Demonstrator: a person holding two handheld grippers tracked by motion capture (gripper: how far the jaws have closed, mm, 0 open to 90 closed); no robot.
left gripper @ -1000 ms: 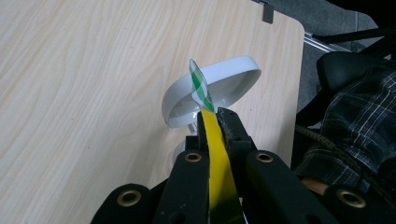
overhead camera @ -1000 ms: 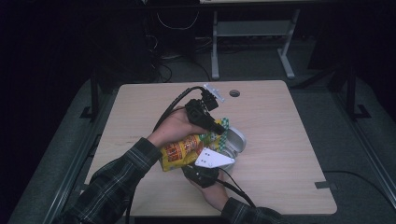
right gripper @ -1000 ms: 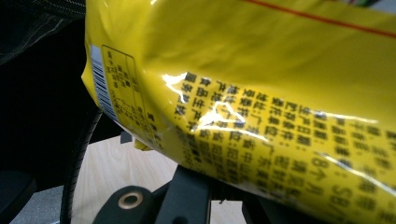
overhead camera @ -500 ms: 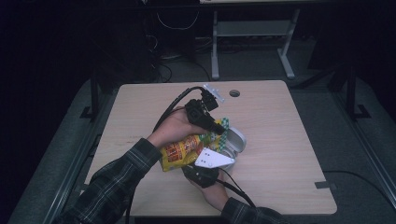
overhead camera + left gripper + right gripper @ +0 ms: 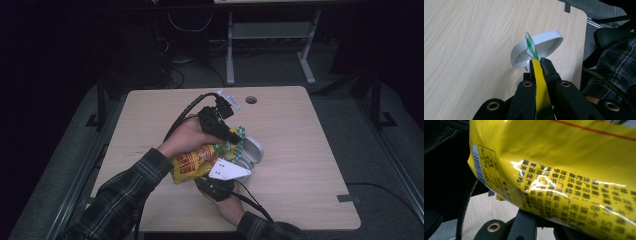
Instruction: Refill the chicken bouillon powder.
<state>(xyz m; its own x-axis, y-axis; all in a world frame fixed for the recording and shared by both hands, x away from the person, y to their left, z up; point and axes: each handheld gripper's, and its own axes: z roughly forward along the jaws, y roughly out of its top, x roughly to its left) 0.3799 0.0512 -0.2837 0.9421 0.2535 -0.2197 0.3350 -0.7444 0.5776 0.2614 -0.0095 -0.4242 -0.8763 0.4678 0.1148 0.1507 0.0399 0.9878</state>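
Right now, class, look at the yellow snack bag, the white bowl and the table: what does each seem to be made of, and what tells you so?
Snack bag: thin glossy plastic film, probably; it creases and throws bright glare across its print.
Bowl: smooth white, likely plastic or glazed ceramic; the even sheen leaves it open.
Table: pale wood or wood-look laminate, matte, with a visible grain pattern.

Pale wooden table [image 5: 310,150], white round bowl [image 5: 252,148] on it
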